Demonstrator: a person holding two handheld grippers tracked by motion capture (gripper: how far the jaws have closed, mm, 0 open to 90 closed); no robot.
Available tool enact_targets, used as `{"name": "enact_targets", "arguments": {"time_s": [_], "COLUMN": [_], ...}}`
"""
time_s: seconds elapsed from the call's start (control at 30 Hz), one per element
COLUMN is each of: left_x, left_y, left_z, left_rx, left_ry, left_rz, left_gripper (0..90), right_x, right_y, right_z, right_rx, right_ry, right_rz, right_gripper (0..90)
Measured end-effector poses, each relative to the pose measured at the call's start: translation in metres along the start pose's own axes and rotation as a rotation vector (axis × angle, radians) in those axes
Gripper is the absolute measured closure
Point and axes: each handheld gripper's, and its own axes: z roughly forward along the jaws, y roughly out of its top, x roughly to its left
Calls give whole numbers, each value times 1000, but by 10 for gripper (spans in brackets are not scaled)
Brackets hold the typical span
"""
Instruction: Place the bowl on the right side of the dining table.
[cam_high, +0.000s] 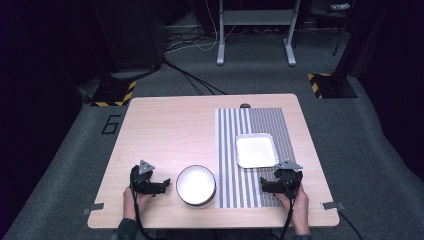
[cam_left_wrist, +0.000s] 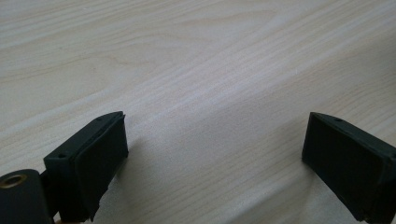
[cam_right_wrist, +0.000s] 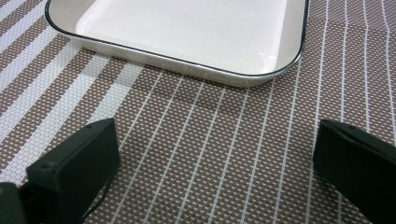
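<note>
A round white bowl (cam_high: 195, 184) with a dark rim sits on the wooden table (cam_high: 170, 130) near its front edge. Just left of it my left gripper (cam_high: 159, 184) rests low over bare wood, jaws wide apart with nothing between them (cam_left_wrist: 215, 158). A square white tray (cam_high: 256, 150) with a thin dark rim lies on a brown-and-white striped placemat (cam_high: 252, 125). My right gripper (cam_high: 272, 184) hovers over the mat just in front of the tray (cam_right_wrist: 187, 32), open and empty (cam_right_wrist: 215, 172).
A small dark round fitting (cam_high: 245, 106) sits at the table's far edge. Metal clips (cam_high: 93, 207) hang on the front corners. Beyond the table are grey carpet, cables, a white stand (cam_high: 255, 30) and yellow-black striped bases (cam_high: 114, 93).
</note>
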Motion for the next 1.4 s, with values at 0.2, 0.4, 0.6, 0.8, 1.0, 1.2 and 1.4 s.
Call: {"name": "enact_targets", "arguments": {"time_s": [0.2, 0.4, 0.6, 0.8, 1.0, 1.2, 1.4], "left_x": [0, -1, -2, -2, -3, -4, -4], "left_y": [0, 0, 0, -1, -3, -6, -7], "left_z": [0, 0, -1, -1, -2, -5, -12], "left_rx": [-1, -1, 2, 1, -1, 12, -6], "left_ry": [0, 11, 15, 22, 44, 51, 23], "left_rz": [-1, -1, -6, -10, -32, -25, -41], "left_gripper": [65, 69, 70, 70, 58, 6, 1], "right_x": [0, 0, 0, 0, 2, 2, 3], "right_y": [0, 0, 0, 0, 0, 2, 0], "right_z": [0, 0, 0, 0, -1, -2, -9], "right_rx": [0, 1, 2, 2, 1, 18, -57], "right_ry": [1, 2, 3, -1, -14, 0, 41], "right_rz": [-1, 0, -1, 1, -2, -25, -37], "right_gripper": [0, 0, 0, 0, 0, 1, 36]}}
